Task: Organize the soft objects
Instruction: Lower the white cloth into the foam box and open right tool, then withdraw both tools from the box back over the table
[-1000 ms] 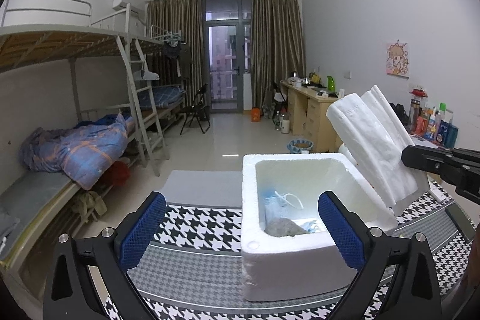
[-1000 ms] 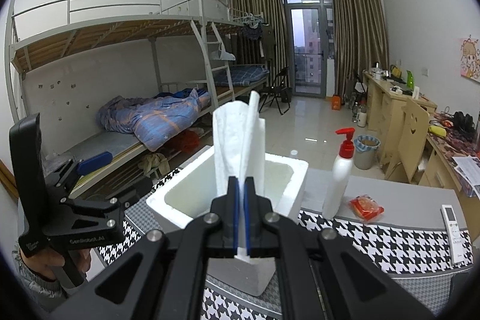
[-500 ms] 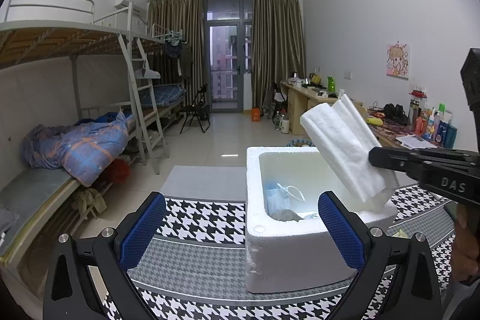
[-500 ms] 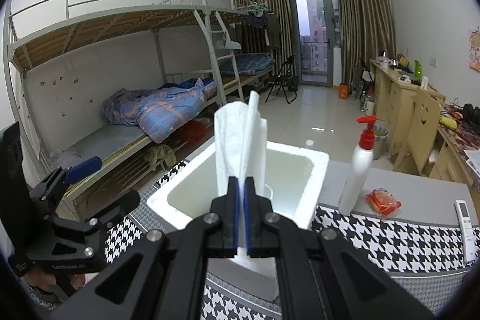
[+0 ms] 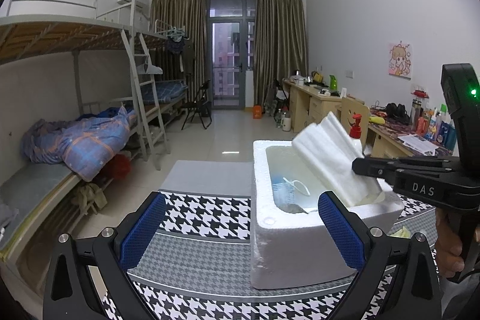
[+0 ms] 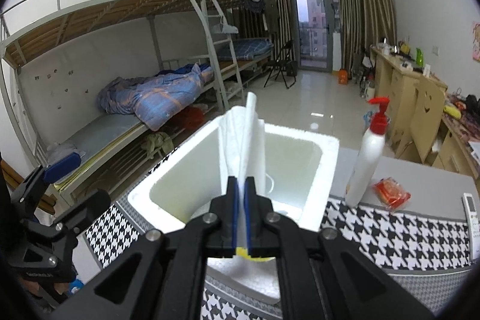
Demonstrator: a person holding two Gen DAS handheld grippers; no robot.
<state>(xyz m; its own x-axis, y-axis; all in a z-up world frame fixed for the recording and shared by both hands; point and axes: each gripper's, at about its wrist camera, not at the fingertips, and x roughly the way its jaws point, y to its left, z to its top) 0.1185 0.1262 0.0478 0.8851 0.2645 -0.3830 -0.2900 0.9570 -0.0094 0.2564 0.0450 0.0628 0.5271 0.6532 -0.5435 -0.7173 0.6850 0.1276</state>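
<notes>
A white foam box (image 5: 300, 245) stands on the houndstooth cloth, and in the right wrist view its rim (image 6: 300, 137) lies just ahead of my fingers. My right gripper (image 6: 241, 182) holds a folded white foam sheet (image 6: 243, 140) over the box. Its jaws are opening, with the sheet still filling the gap between the pads. From the left wrist, the sheet (image 5: 327, 158) leans with its lower end inside the box, at the right gripper (image 5: 360, 167). A grey soft item (image 5: 292, 207) and a clear packet lie in the box. My left gripper (image 5: 241, 200) is open, with nothing between its fingers, near the box.
A white pump bottle (image 6: 366, 167) with a red top stands right of the box, beside a red packet (image 6: 391, 195) and a remote (image 6: 471, 206). A person's hand (image 5: 450, 245) grips the right tool. Bunk beds run along the left, desks along the right.
The right gripper has carried the sheet forward and down, so its lower end is now in the box. The gap between its pads has widened slightly. The left gripper stayed put.
</notes>
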